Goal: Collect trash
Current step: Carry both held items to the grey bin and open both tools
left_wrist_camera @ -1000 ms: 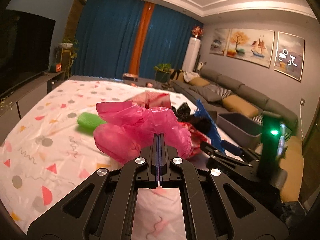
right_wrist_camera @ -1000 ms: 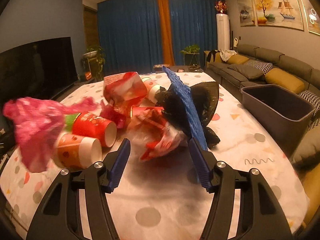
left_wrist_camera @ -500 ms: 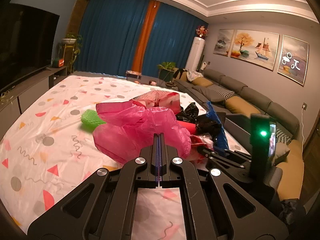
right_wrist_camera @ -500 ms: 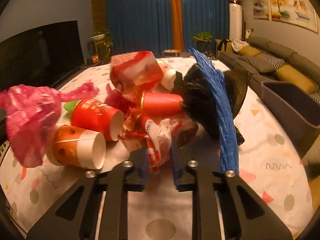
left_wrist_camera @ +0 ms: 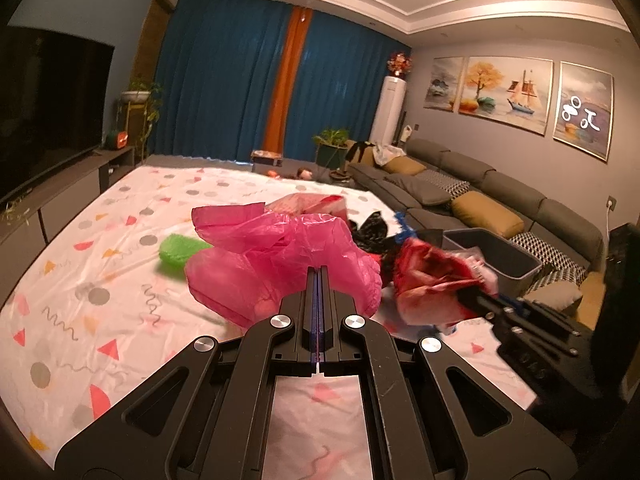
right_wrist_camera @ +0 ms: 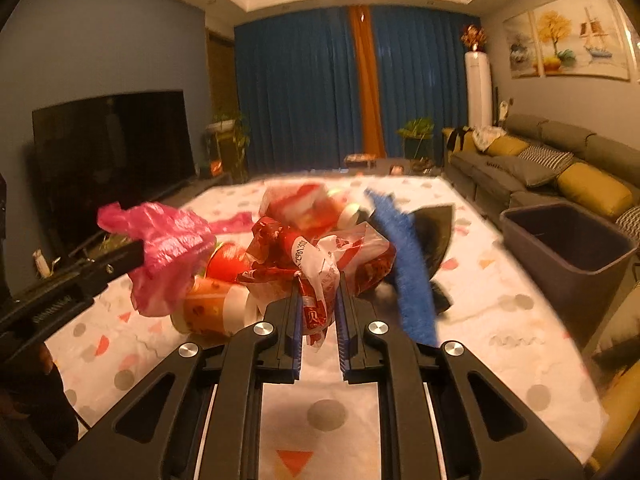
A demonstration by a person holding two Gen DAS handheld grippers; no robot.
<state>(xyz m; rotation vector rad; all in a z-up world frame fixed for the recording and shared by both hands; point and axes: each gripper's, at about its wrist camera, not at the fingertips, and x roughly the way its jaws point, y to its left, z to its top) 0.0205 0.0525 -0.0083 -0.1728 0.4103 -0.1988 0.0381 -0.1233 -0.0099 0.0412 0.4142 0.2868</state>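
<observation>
Pinching a red and white wrapper [right_wrist_camera: 320,264] with small black digits too blurred to trust, the right gripper [right_wrist_camera: 318,292] has just squeezed shut above the spotted tablecloth [right_wrist_camera: 500,320]. The left gripper [left_wrist_camera: 318,276] clamps a pink plastic bag [left_wrist_camera: 280,256]. A grey bin [right_wrist_camera: 568,240] waits nearby.

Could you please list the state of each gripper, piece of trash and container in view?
Left gripper: jaws shut on the pink plastic bag, held off the table.
Right gripper: jaws have just been closing, clamped on the red and white wrapper.
Grey bin: upright, open.
Paper cups: lying on their sides.
Television: off.
</observation>
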